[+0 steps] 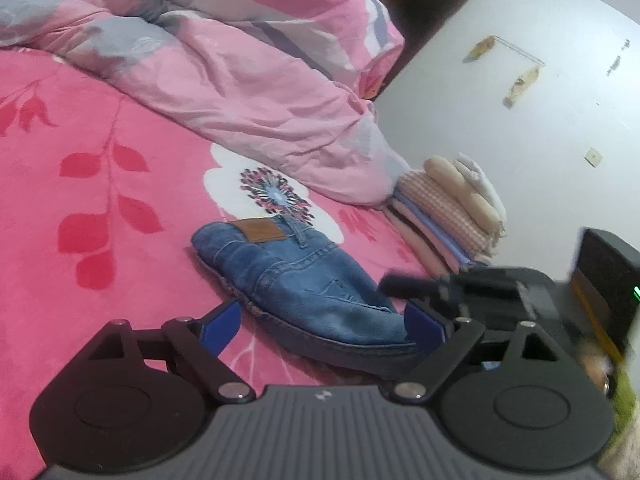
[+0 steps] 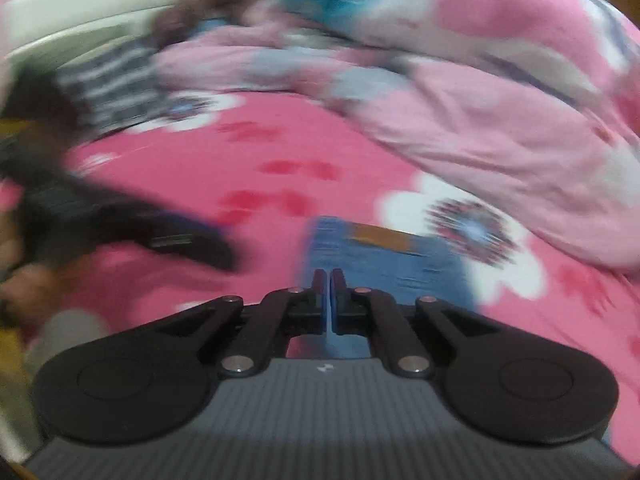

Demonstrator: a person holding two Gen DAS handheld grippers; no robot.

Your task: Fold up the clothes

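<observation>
The pink floral bedsheet (image 1: pixel 100 240) spreads ahead of both jaws, with the crumpled pink duvet (image 1: pixel 248 80) heaped beyond them, and a stack of folded clothes (image 1: pixel 452 216) sits ahead and to the right of the left gripper (image 1: pixel 324 320). The jeans (image 1: pixel 304 280) lie folded into a compact bundle between and just ahead of its blue pads, which stand wide apart and hold nothing. The right gripper (image 2: pixel 329 300) has its jaws pressed together with the jeans just beyond the tips; whether a thin layer is pinched there I cannot tell. The bundle looks fully folded, so I judge the step to be either finishing this fold or moving it toward the stack. The right view is badly blurred; the striped cloth (image 2: pixel 112 80) far left is indistinct
</observation>
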